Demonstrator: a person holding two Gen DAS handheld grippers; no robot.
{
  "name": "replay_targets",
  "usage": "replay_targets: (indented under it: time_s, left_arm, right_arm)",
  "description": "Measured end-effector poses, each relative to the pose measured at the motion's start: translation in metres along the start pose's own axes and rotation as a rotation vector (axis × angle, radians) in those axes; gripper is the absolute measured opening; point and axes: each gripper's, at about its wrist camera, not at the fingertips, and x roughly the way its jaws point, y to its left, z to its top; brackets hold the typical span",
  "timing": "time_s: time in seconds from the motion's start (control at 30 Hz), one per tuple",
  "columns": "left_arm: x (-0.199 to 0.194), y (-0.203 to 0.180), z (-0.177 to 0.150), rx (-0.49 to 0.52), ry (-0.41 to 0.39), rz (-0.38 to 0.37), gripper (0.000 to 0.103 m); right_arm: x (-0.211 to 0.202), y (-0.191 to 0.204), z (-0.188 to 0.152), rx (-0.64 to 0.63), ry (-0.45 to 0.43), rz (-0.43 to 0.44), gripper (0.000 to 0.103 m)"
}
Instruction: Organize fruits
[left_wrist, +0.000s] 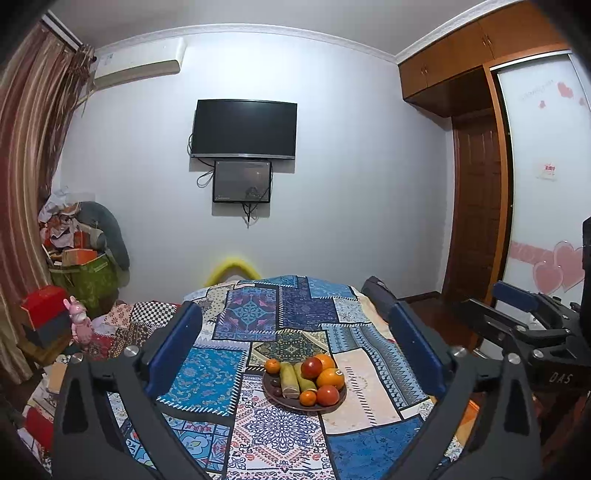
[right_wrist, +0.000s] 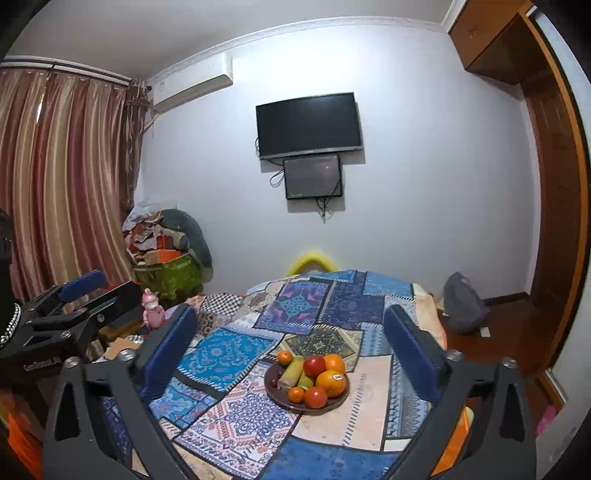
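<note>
A dark round plate (left_wrist: 291, 405) (right_wrist: 275, 394) sits on a patchwork cloth (left_wrist: 255, 317) (right_wrist: 229, 354). On it lie oranges (left_wrist: 330, 378) (right_wrist: 331, 382), red apples (left_wrist: 327, 395) (right_wrist: 316, 397), small tangerines (left_wrist: 272, 366) (right_wrist: 284, 357) and two green-yellow cane pieces (left_wrist: 288, 380) (right_wrist: 291, 372). My left gripper (left_wrist: 295, 325) is open and empty, held above and short of the plate. My right gripper (right_wrist: 291, 325) is open and empty, likewise short of the plate. Each gripper shows at the edge of the other's view: the right one (left_wrist: 524, 314), the left one (right_wrist: 74, 295).
A pink toy figure (left_wrist: 79, 325) (right_wrist: 152, 308) stands left of the cloth near red and dark boxes (left_wrist: 44, 314). A cluttered pile with a green bag (left_wrist: 90, 280) (right_wrist: 171, 275) is by the curtain. A grey bag (right_wrist: 463, 304) lies on the floor at right. A wardrobe (left_wrist: 476, 206) stands on the right.
</note>
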Motion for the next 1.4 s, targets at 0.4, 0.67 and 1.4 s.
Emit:
replay_targets:
  time_s: [0.4,0.67,1.4]
  left_arm:
    - [-0.004,-0.006,-0.003,0.024,-0.008,0.003,0.103]
    - [-0.003,-0.006,-0.003,0.023,-0.005,-0.003,0.103]
    - [-0.003,-0.008,-0.006,0.036,0.000,-0.014,0.103]
  right_arm:
    - [-0.007,0.000,-0.004,0.000,0.004,-0.012,0.103]
    - [-0.008,-0.002,-0.005,0.000,0.000,-0.019,0.103]
    - [-0.012,0.000,0.000,-0.014,-0.005,-0.046,0.103]
